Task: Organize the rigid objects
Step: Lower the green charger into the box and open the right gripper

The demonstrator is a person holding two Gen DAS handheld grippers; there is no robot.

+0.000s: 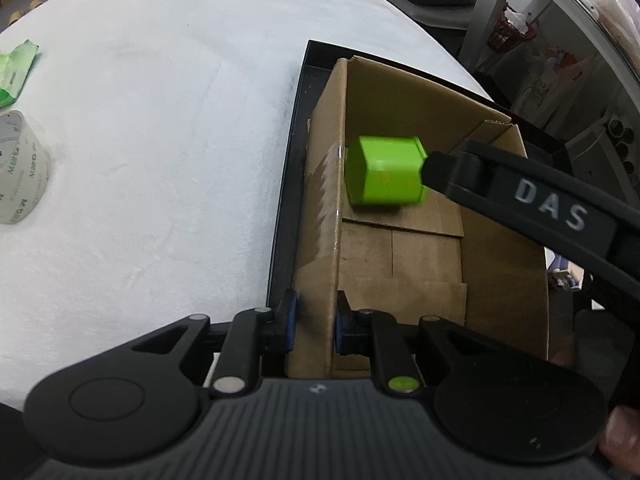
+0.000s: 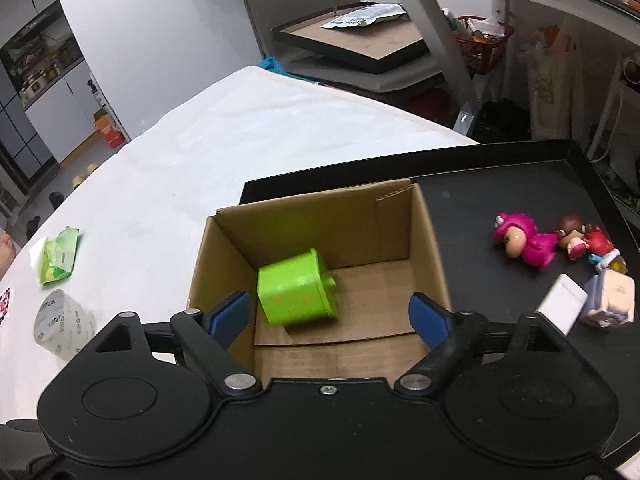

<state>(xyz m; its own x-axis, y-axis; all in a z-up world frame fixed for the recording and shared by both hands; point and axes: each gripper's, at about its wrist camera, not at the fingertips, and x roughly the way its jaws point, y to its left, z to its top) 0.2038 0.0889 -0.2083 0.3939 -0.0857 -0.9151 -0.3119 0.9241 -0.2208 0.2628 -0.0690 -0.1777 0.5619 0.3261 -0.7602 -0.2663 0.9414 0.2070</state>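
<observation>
The left gripper (image 1: 314,326) is closed on the near wall of the open brown cardboard box (image 1: 504,264), which stands in a shallow black tray (image 2: 520,184) on the white-covered desk (image 1: 160,120). The right gripper (image 2: 330,314) hangs wide open and empty above the box, where the motion-blurred bright green plastic container (image 2: 294,290) lies tilted on the floor. Small toy figures (image 2: 560,248) lie on the tray beside the box, too blurred to identify.

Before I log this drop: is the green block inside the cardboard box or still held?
Inside. The green block lies on the cardboard box floor, and the right tongs are open above it.
</observation>
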